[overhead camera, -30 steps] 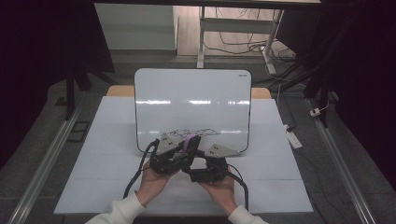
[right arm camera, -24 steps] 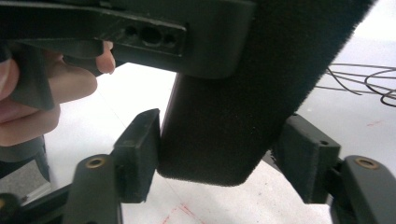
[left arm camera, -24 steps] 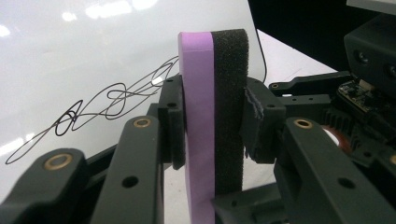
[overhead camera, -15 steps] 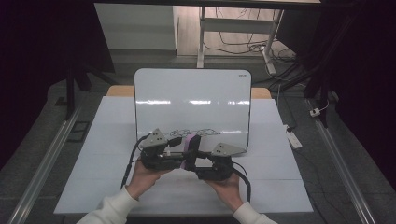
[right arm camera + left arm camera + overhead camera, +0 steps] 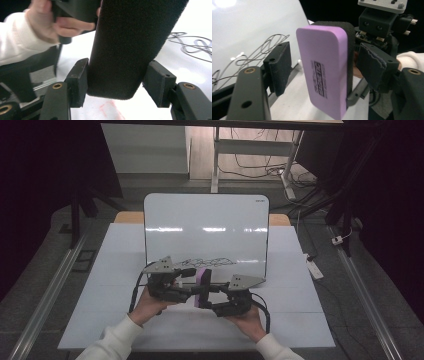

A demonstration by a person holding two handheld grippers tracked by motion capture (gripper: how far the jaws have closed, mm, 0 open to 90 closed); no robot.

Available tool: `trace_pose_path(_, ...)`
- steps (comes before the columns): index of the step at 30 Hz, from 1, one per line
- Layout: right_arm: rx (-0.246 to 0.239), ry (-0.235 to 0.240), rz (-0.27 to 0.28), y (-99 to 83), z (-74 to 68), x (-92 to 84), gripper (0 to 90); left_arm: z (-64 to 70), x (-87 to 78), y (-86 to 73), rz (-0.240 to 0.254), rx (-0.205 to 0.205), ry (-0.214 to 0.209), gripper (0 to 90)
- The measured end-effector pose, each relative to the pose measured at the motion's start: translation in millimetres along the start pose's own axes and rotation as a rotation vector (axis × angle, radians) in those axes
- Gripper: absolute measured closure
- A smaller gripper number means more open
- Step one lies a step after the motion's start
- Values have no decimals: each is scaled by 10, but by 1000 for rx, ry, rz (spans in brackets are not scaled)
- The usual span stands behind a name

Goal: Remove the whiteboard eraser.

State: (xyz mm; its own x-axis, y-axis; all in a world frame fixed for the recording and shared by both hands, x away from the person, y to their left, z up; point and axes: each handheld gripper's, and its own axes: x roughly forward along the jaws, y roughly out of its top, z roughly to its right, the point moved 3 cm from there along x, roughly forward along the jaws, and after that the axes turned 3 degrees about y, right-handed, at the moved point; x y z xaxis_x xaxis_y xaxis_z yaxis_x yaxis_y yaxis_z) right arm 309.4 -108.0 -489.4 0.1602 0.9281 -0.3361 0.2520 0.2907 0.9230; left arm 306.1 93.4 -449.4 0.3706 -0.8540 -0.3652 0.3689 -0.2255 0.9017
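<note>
White desk with whiteboard, purple eraser just before the whiteboard, clamped in right gripper fingers, left gripper fingers apart around it

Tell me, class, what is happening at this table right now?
A person holds a claw in each hand above a white table, in front of a whiteboard with black scribbles along its lower edge. Between the two claws is a purple whiteboard eraser with a black felt pad. The right claw has its jaws closed on the eraser's sides. The left claw is open, its jaws on either side of the eraser with gaps. It looks like a handover.
</note>
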Motion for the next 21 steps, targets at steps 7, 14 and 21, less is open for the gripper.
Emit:
trace_pose_path(7,-12,95,1,1,-30,9,402,-9,54,-16,-15,-3,-99,311)
trace_pose_path(14,-14,133,-1,-5,-20,0,403,-8,54,-23,-17,-2,-109,367)
trace_pose_path(21,-2,117,-4,-15,-18,17,360,5,49,-27,-17,5,-78,393)
